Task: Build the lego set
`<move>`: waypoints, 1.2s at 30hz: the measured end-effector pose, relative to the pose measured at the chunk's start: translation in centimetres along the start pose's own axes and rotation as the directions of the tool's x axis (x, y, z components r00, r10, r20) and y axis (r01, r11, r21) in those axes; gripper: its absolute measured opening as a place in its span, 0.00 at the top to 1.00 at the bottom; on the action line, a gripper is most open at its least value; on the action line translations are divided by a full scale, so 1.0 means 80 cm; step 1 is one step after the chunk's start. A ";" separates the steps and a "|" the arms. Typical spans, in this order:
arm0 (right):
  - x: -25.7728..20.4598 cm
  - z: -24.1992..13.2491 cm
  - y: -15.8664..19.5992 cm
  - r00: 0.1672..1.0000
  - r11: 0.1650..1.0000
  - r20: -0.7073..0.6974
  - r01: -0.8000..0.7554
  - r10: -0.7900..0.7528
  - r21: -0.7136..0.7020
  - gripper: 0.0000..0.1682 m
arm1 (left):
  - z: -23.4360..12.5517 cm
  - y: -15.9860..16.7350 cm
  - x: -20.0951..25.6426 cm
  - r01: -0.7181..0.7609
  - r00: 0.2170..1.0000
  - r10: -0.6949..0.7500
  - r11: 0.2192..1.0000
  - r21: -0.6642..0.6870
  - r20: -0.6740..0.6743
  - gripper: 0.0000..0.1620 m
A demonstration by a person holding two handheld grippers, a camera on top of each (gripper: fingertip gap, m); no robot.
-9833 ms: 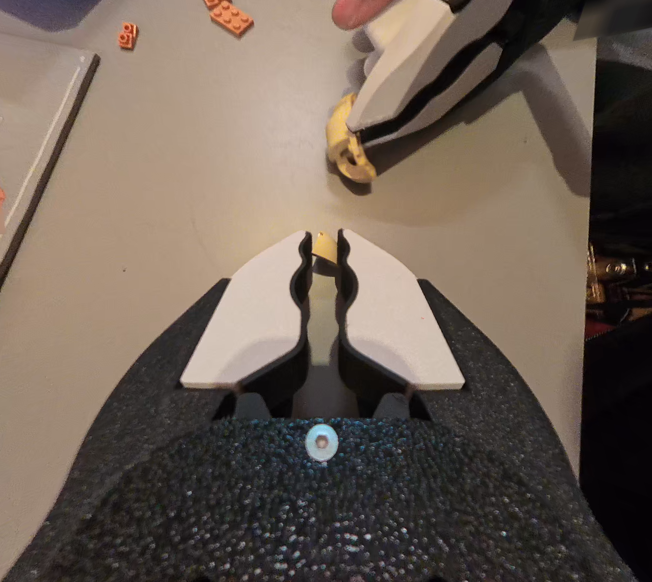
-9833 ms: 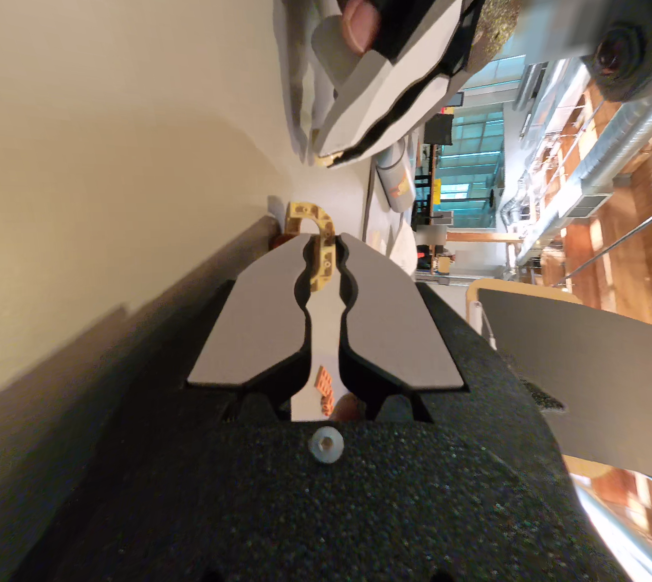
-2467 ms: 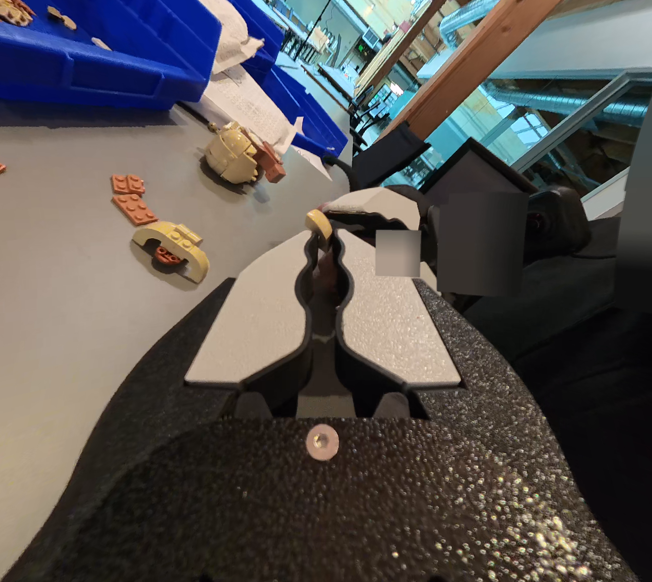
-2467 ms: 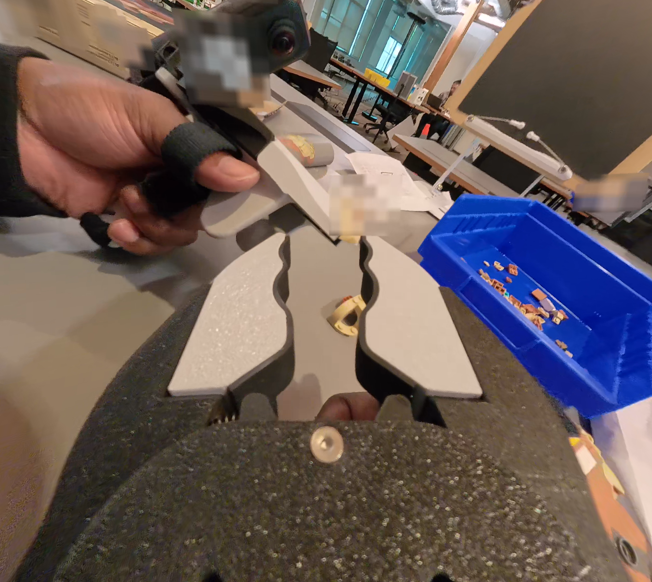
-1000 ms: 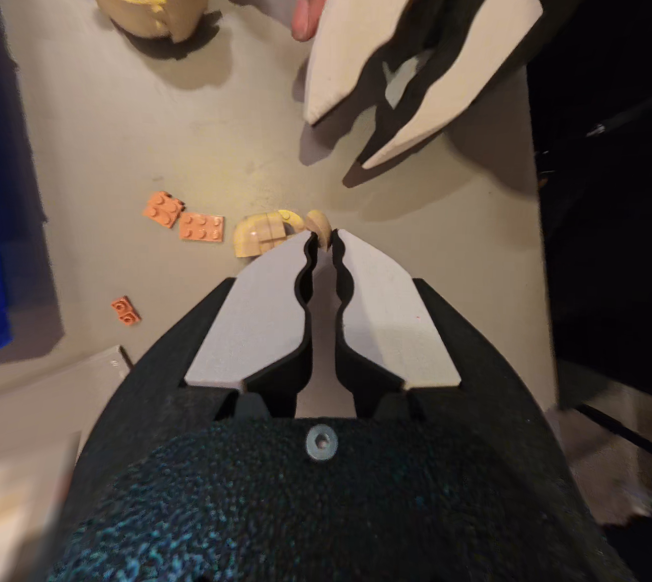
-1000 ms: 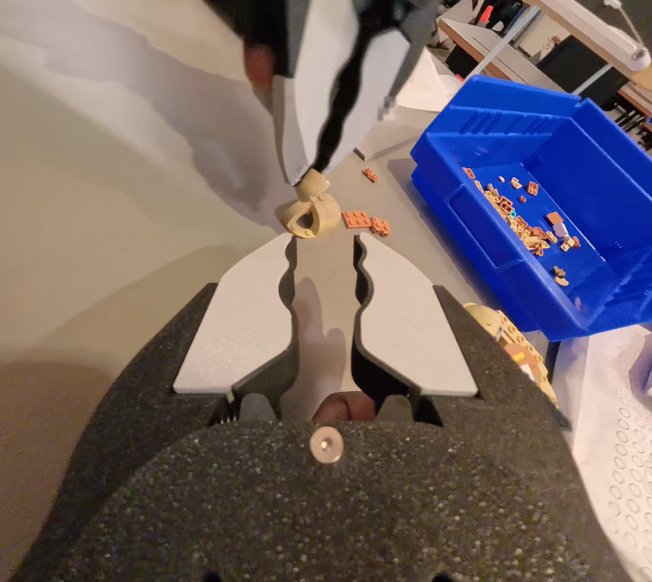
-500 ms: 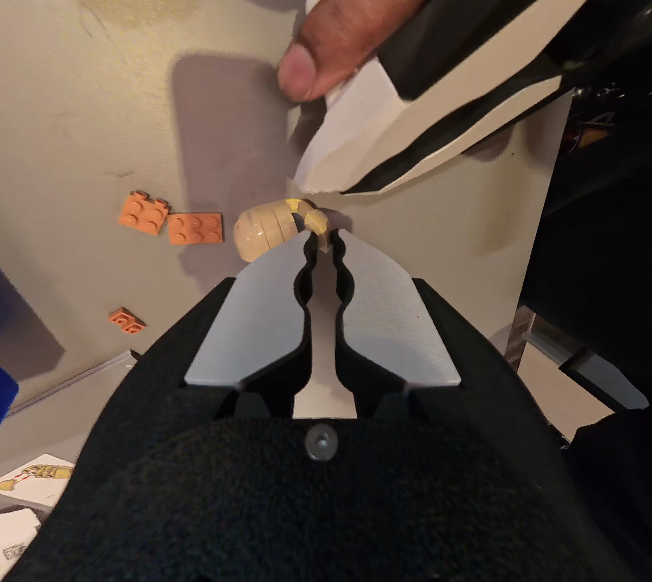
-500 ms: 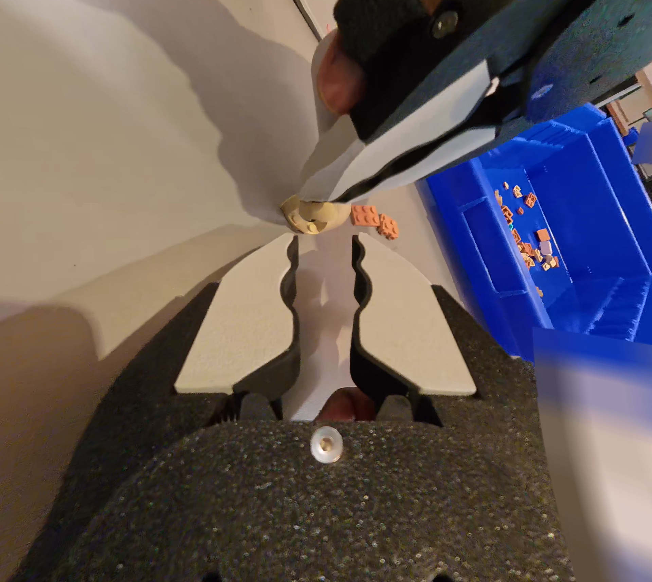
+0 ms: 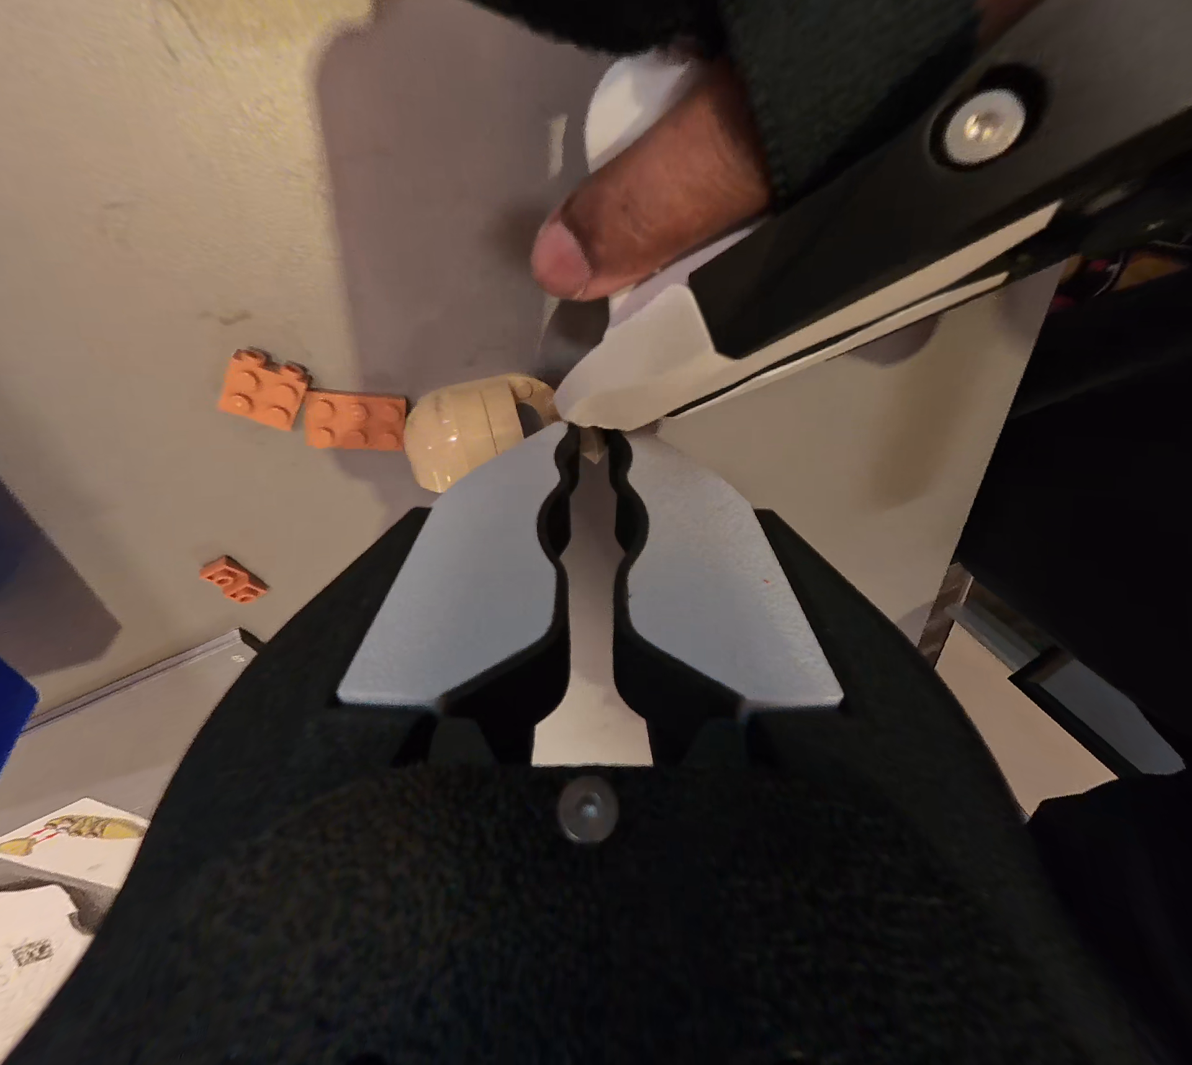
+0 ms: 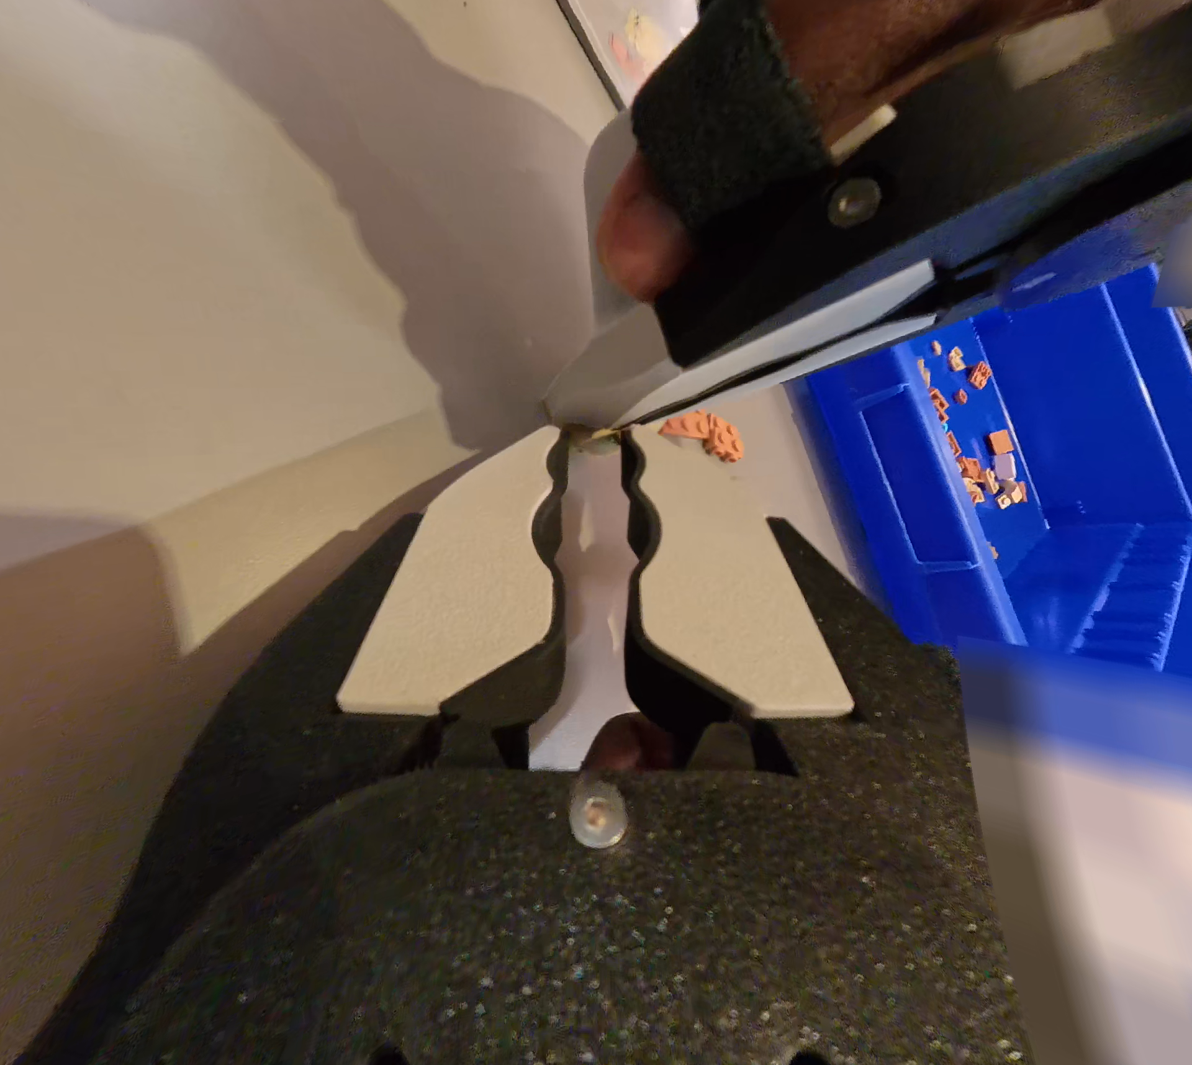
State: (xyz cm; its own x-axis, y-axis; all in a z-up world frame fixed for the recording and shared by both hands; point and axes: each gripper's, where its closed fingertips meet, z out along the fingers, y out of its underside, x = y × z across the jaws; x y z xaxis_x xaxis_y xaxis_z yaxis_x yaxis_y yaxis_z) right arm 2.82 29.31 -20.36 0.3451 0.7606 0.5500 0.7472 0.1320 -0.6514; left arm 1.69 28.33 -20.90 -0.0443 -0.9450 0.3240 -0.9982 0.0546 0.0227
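Your left gripper (image 9: 592,440) stays pinched on a small tan piece (image 9: 594,451). Your right gripper (image 10: 593,440), narrowed since half a second ago, now touches the smooth, rounded tan arch (image 9: 464,434) mid-counter (image 9: 161,195), beside studded orange plates (image 9: 309,408).

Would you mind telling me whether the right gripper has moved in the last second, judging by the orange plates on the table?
Yes. The right gripper has closed in toward the tan arch piece beside the orange plates, its tips now touching it.
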 end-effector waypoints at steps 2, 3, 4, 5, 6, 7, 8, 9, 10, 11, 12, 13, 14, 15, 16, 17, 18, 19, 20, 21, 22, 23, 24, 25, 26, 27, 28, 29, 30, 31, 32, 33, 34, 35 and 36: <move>0.001 0.001 0.001 1.000 1.000 0.006 -0.021 0.021 -0.014 0.91 | 0.000 0.000 -0.002 0.006 1.000 -0.006 1.000 -0.001 0.020 0.95; 0.002 0.002 0.002 0.999 0.999 0.009 -0.032 0.032 -0.018 0.91 | 0.000 0.000 -0.003 0.010 1.000 -0.010 1.000 0.001 0.029 0.95; 0.002 0.003 0.002 0.999 0.999 0.011 -0.044 0.044 -0.022 0.91 | 0.000 -0.001 -0.004 0.014 0.999 -0.014 1.000 0.005 0.038 0.95; 0.002 0.003 0.002 0.998 0.998 0.014 -0.054 0.054 -0.023 0.91 | -0.001 -0.001 -0.005 0.017 0.999 -0.018 1.000 0.010 0.045 0.95; 0.003 0.003 0.003 0.998 0.998 0.016 -0.064 0.064 -0.023 0.91 | -0.001 -0.002 -0.005 0.020 0.998 -0.021 1.000 0.015 0.053 0.95; 0.003 0.003 0.003 0.997 0.997 0.018 -0.073 0.073 -0.027 0.91 | -0.001 -0.002 -0.006 0.022 0.998 -0.023 1.000 0.019 0.063 0.95; 0.004 0.004 0.004 0.997 0.996 0.021 -0.079 0.079 -0.031 0.92 | -0.002 -0.001 -0.006 0.023 0.997 -0.024 1.000 0.019 0.072 0.95; 0.004 0.004 0.005 0.996 0.996 0.022 -0.086 0.087 -0.039 0.93 | -0.001 0.000 -0.006 0.024 0.996 -0.025 1.000 0.015 0.083 0.95; 0.004 0.005 0.006 0.995 0.994 0.023 -0.096 0.097 -0.047 0.93 | -0.002 0.001 -0.008 0.025 0.995 -0.026 1.000 0.011 0.099 0.95; 0.004 0.006 0.006 0.994 0.993 0.026 -0.105 0.107 -0.054 0.93 | -0.002 0.001 -0.009 0.026 0.993 -0.027 1.000 0.009 0.117 0.95; 0.005 0.007 0.006 0.993 0.992 0.027 -0.111 0.113 -0.059 0.93 | -0.003 0.002 -0.011 0.026 0.990 -0.027 1.000 0.009 0.136 0.95; 0.005 0.007 0.007 0.993 0.991 0.027 -0.115 0.117 -0.063 0.93 | -0.004 0.002 -0.013 0.026 0.988 -0.028 1.000 0.009 0.154 0.95; 0.005 0.008 0.007 0.992 0.991 0.027 -0.118 0.120 -0.065 0.94 | -0.006 0.003 -0.015 0.026 0.985 -0.027 1.000 0.010 0.173 0.94; 0.005 0.008 0.007 0.992 0.991 0.027 -0.120 0.122 -0.065 0.94 | -0.007 0.003 -0.016 0.024 0.981 -0.027 1.000 0.015 0.190 0.94; 0.005 0.008 0.007 0.992 0.990 0.025 -0.124 0.125 -0.064 0.94 | -0.008 0.004 -0.018 0.024 0.979 -0.028 0.999 0.022 0.204 0.94; 0.006 0.008 0.007 0.991 0.990 0.024 -0.128 0.129 -0.064 0.94 | -0.009 0.004 -0.018 0.024 0.976 -0.030 0.999 0.031 0.216 0.94; 0.006 0.008 0.007 0.991 0.989 0.023 -0.132 0.134 -0.066 0.94 | -0.010 0.004 -0.019 0.025 0.973 -0.033 0.999 0.040 0.228 0.93; 0.007 0.008 0.007 0.990 0.988 0.023 -0.135 0.137 -0.068 0.94 | -0.012 0.006 -0.019 0.025 0.970 -0.036 0.999 0.047 0.240 0.93; 0.007 0.008 0.008 0.990 0.988 0.024 -0.138 0.140 -0.069 0.94 | -0.014 0.007 -0.019 0.025 0.967 -0.039 0.998 0.056 0.252 0.92; 0.007 0.008 0.008 0.990 0.988 0.024 -0.140 0.142 -0.070 0.94 | -0.017 0.009 -0.018 0.024 0.965 -0.041 0.997 0.070 0.260 0.92; 0.007 0.008 0.008 0.989 0.987 0.022 -0.142 0.144 -0.070 0.94 | -0.020 0.010 -0.016 0.023 0.964 -0.046 0.996 0.090 0.263 0.92; 0.008 0.008 0.009 0.989 0.987 0.019 -0.146 0.148 -0.072 0.94 | -0.024 0.011 -0.014 0.024 0.963 -0.053 0.993 0.115 0.265 0.91; 0.008 0.007 0.010 0.988 0.985 0.019 -0.154 0.156 -0.074 0.94 | -0.027 0.013 -0.012 0.024 0.963 -0.061 0.990 0.142 0.263 0.91; 0.008 0.007 0.010 0.986 0.983 0.024 -0.164 0.166 -0.077 0.94 | -0.029 0.015 -0.011 0.025 0.964 -0.069 0.984 0.174 0.255 0.90; 0.008 0.006 0.011 0.984 0.982 0.033 -0.173 0.176 -0.077 0.93 | -0.031 0.018 -0.011 0.032 0.967 -0.084 0.977 0.212 0.241 0.90; 0.007 0.005 0.012 0.982 0.980 0.043 -0.183 0.186 -0.077 0.92 | -0.031 0.020 -0.013 0.045 0.969 -0.106 0.965 0.260 0.224 0.88; 0.007 0.004 0.012 0.979 0.978 0.055 -0.193 0.197 -0.075 0.91 | -0.031 0.022 -0.015 0.069 0.971 -0.137 0.946 0.318 0.196 0.86; 0.007 0.002 0.014 0.976 0.976 0.068 -0.204 0.209 -0.075 0.90 | -0.030 0.024 -0.018 0.102 0.972 -0.172 0.920 0.378 0.157 0.86; 0.007 0.000 0.016 0.972 0.974 0.084 -0.214 0.220 -0.076 0.89 | -0.028 0.025 -0.020 0.134 0.972 -0.204 0.888 0.440 0.115 0.85; 0.008 -0.001 0.019 0.968 0.971 0.096 -0.225 0.232 -0.080 0.88 | -0.026 0.025 -0.022 0.168 0.969 -0.235 0.850 0.500 0.074 0.85; 0.010 -0.002 0.023 0.964 0.968 0.103 -0.237 0.245 -0.084 0.87 | -0.023 0.026 -0.024 0.202 0.964 -0.265 0.809 0.552 0.035 0.85; 0.012 -0.003 0.026 0.960 0.965 0.111 -0.247 0.255 -0.088 0.87 | -0.019 0.026 -0.025 0.231 0.958 -0.288 0.772 0.591 0.002 0.84; 0.013 -0.004 0.028 0.957 0.963 0.122 -0.254 0.264 -0.091 0.86 | -0.015 0.025 -0.026 0.257 0.950 -0.310 0.735 0.627 -0.026 0.84; 0.013 -0.004 0.029 0.953 0.962 0.137 -0.258 0.269 -0.093 0.86 | -0.012 0.024 -0.027 0.283 0.942 -0.332 0.698 0.658 -0.052 0.84; 0.012 -0.004 0.029 0.951 0.962 0.149 -0.257 0.269 -0.095 0.86 | -0.010 0.024 -0.029 0.303 0.934 -0.349 0.666 0.681 -0.073 0.84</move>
State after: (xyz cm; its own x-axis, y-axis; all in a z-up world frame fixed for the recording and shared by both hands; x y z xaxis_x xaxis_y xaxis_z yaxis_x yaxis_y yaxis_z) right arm 5.08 30.19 -21.19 0.4449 0.8540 0.2698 0.6835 -0.1292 -0.7184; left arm -0.08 30.86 -20.85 0.3103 -0.8782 0.3641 -0.7053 -0.4694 -0.5313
